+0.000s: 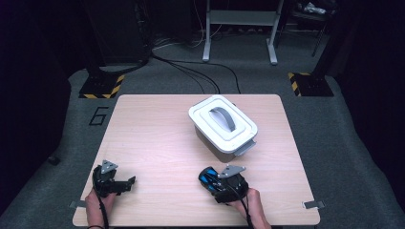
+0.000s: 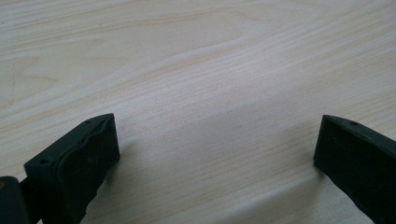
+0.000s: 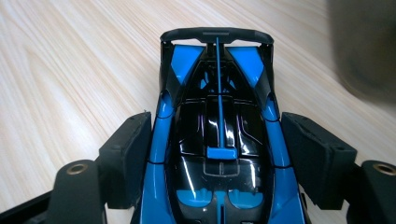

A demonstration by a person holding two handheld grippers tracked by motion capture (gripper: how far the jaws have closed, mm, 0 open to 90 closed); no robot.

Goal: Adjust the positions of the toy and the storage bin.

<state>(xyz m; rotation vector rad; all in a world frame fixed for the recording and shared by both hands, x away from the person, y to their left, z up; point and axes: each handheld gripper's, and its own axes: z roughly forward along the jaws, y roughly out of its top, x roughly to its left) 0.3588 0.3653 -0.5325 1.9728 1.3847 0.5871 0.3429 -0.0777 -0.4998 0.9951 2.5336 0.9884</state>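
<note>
Right gripper view: a blue and black toy car (image 3: 218,140) is clamped at its flanks between the jaws of the right gripper (image 3: 217,154), probably so it can be carried level, low over the desk (image 1: 153,143). Just beyond stands a lidded white box (image 1: 222,125). The left gripper (image 2: 217,149) is rested near the desk edge, jaws wide and empty.

The table (image 1: 157,143) is pale wood with a fine grain, and the toy car (image 3: 218,140) is glossy black with bright blue panels and a blue centre stripe. The box (image 1: 224,143) has a white lid (image 1: 205,112) with a grey handle (image 1: 223,118). Both grippers are black, and the floor stands carry yellow-and-black hazard stripes (image 1: 102,89).
</note>
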